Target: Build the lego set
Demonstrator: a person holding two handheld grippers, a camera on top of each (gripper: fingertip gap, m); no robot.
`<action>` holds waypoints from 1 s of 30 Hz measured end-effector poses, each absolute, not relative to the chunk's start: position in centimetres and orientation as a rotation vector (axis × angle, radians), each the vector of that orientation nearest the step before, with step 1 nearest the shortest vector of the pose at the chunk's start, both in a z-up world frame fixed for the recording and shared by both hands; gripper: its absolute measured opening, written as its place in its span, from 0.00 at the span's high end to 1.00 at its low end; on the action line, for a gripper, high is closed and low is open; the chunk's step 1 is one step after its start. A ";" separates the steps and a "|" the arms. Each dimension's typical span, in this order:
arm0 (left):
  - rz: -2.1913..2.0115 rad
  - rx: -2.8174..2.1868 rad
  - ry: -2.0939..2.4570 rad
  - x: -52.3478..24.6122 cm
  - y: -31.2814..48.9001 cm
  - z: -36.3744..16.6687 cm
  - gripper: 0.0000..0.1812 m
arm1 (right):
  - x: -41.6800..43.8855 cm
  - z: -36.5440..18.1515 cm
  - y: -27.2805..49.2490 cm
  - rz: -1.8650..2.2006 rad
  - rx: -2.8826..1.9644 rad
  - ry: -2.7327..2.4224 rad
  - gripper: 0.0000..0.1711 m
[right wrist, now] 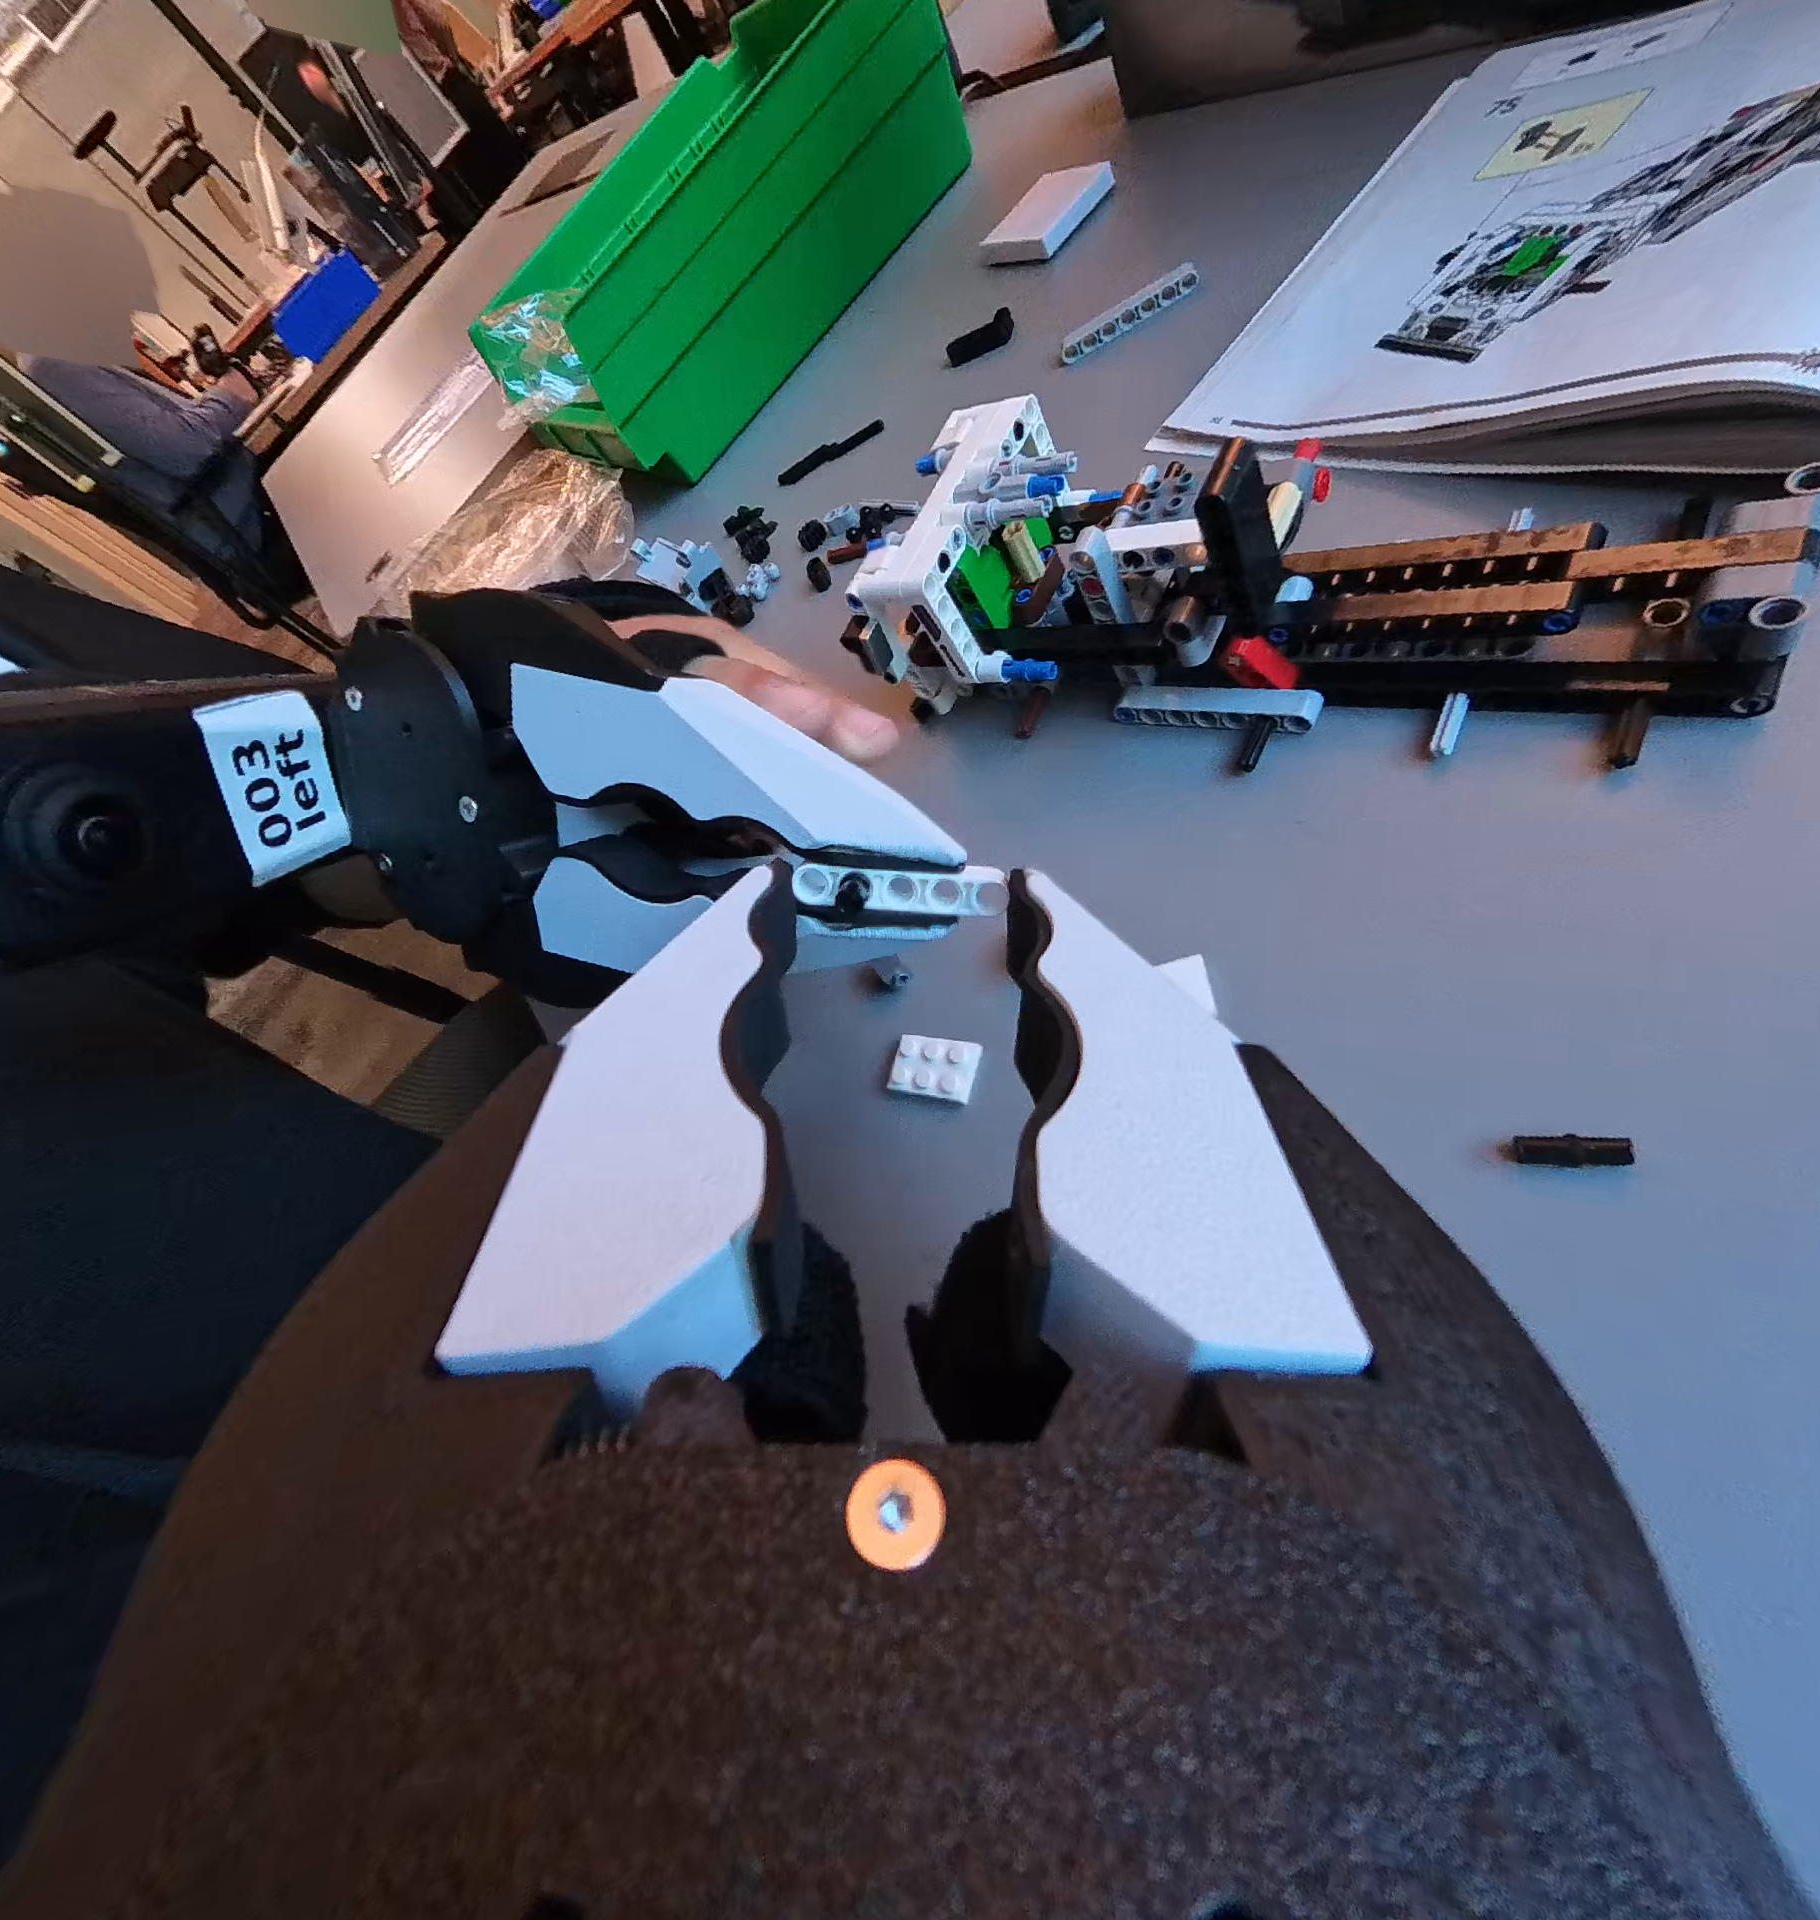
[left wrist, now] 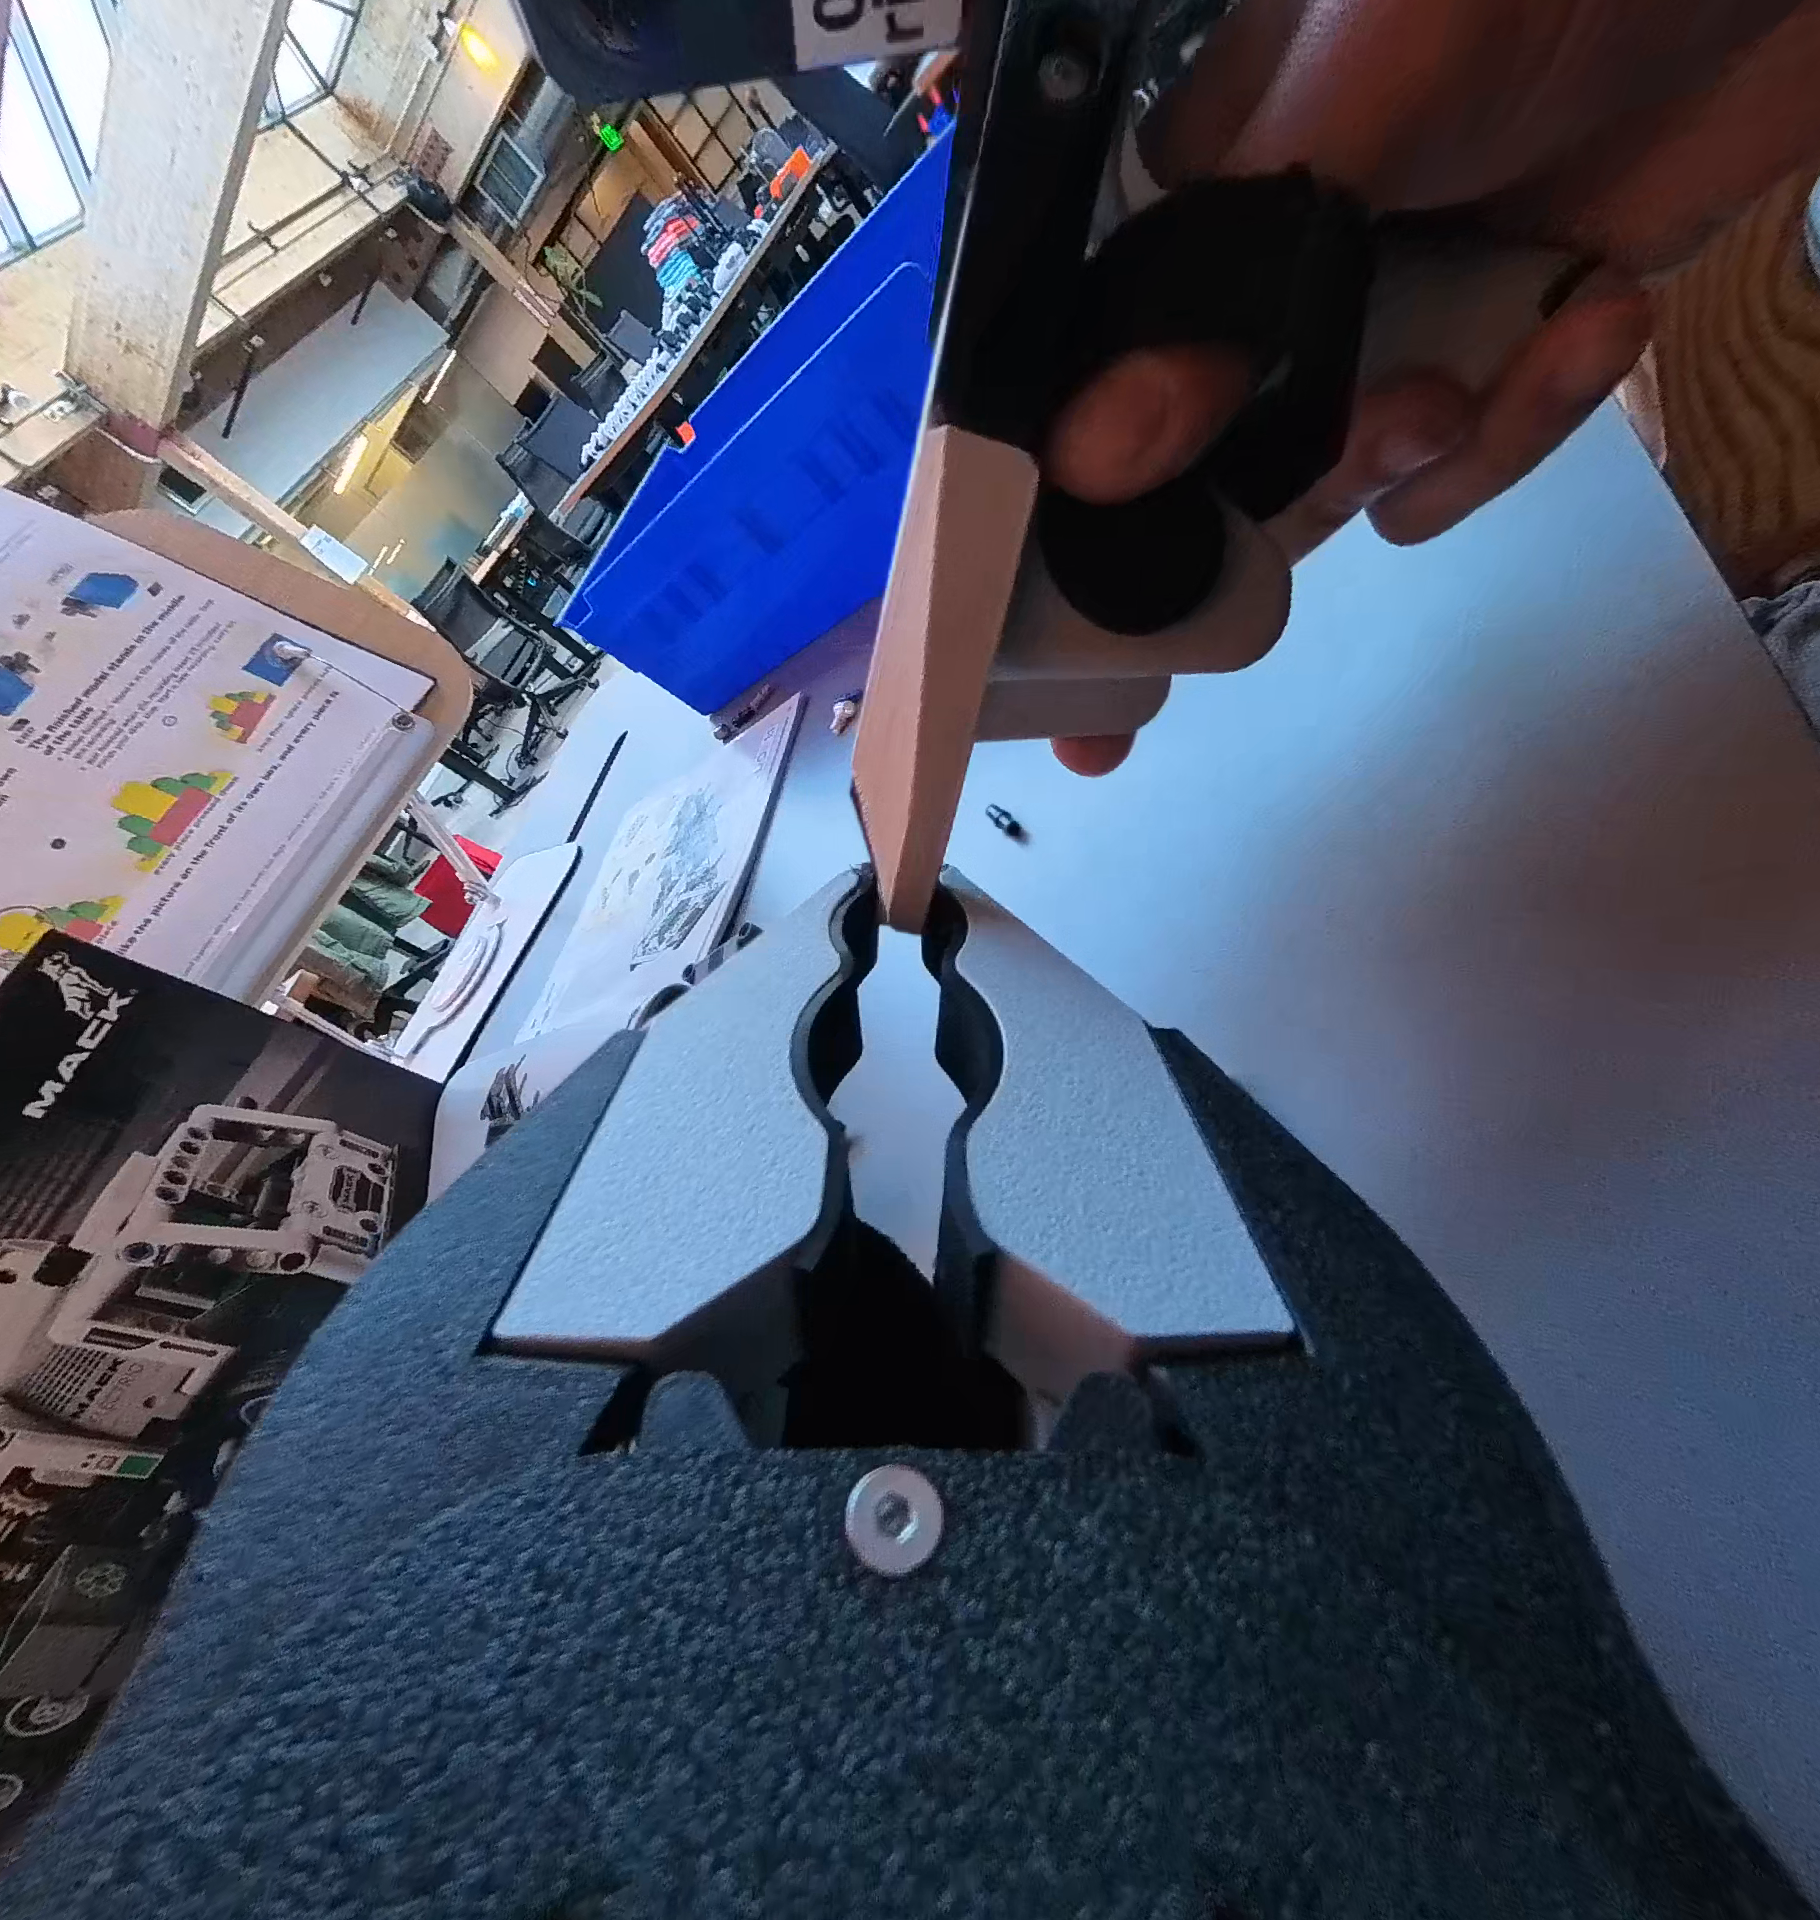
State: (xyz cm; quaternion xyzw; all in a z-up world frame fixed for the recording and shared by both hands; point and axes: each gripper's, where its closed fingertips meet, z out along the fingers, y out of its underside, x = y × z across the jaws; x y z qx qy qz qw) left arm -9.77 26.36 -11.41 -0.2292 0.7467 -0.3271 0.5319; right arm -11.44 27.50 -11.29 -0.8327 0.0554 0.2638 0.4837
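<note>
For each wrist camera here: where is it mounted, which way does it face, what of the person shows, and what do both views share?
Left wrist view: on the left gripper, tilted, facing the blue bin; a bare hand on the right gripper shows.
Right wrist view: on the right gripper, facing the partly built truck model and green bin; a hand shows.
Shared: the grey table, instruction booklet, and white holed beam in the left gripper.

Both grippers alike: left gripper [right wrist: 973,883] and right gripper [right wrist: 901,904] have white wedge fingers [right wrist: 657,1164] with wavy black inner pads, on a rough black body with one silver screw [right wrist: 895,1514]. White label tag [right wrist: 270,788] on the left. Black fingerless glove [right wrist: 563,623].
</note>
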 end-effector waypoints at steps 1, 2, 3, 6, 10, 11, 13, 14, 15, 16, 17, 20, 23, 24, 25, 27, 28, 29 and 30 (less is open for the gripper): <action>-0.781 -0.548 1.786 -9.8 26.3 -11.4 0.96 | -11.5 -11.3 27.5 0.659 -2.022 0.141 0.77; -0.781 -0.546 1.790 -9.8 26.3 -11.4 0.96 | -11.5 -11.2 27.5 0.671 -2.014 0.150 0.77; -0.785 -0.545 1.795 -9.8 26.3 -11.5 0.96 | -11.5 -11.2 27.5 0.679 -2.006 0.153 0.77; -0.825 -0.573 1.810 -9.8 26.5 -11.1 0.96 | -11.4 -10.7 27.2 0.682 -1.965 0.120 0.75; -0.850 -0.609 1.808 -9.7 27.7 -10.7 0.96 | -5.9 -10.1 25.0 0.445 -1.949 0.160 0.74; -0.859 -0.614 1.805 -9.7 28.0 -10.7 0.96 | -4.1 -11.7 24.2 0.324 -2.037 0.175 0.77; -0.887 -0.617 1.789 -9.7 28.2 -10.5 0.96 | -1.9 -14.7 23.0 0.157 -2.187 0.153 0.79; -0.904 -0.621 1.785 -9.7 28.1 -10.5 0.96 | -1.4 -15.4 23.0 0.126 -2.197 0.135 0.80; -0.917 -0.628 1.783 -9.7 28.0 -10.5 0.96 | -1.1 -16.1 23.0 0.118 -2.210 0.123 0.81; -0.925 -0.634 1.780 -9.7 27.9 -10.6 0.96 | -1.0 -16.9 23.0 0.132 -2.237 0.119 0.82; -0.932 -0.636 1.775 -9.8 27.9 -10.5 0.96 | -1.0 -17.6 23.1 0.153 -2.267 0.127 0.81; -0.939 -0.642 1.760 -10.1 28.1 -10.1 0.96 | -2.0 -17.9 23.7 0.210 -2.283 0.152 0.82; -0.959 -0.661 1.763 -10.3 28.2 -10.2 0.97 | -2.0 -18.2 24.1 0.086 -2.315 0.173 0.82; -0.967 -0.668 1.766 -10.3 28.2 -10.3 0.97 | -1.9 -18.3 24.2 0.036 -2.318 0.174 0.83; -0.975 -0.672 1.769 -10.4 28.1 -10.3 0.97 | -1.7 -18.4 24.3 -0.010 -2.322 0.181 0.84; -0.991 -0.675 1.770 -10.5 28.1 -10.2 0.96 | -1.9 -18.4 24.7 -0.037 -2.312 0.180 0.86; -0.996 -0.676 1.770 -10.5 28.1 -10.1 0.96 | -1.8 -18.4 24.8 -0.060 -2.308 0.179 0.87; -0.999 -0.677 1.772 -10.6 28.2 -10.1 0.96 | -1.7 -18.5 24.8 -0.084 -2.306 0.172 0.88; -1.001 -0.678 1.773 -10.6 28.2 -10.2 0.96 | -1.7 -18.5 24.8 -0.104 -2.309 0.164 0.89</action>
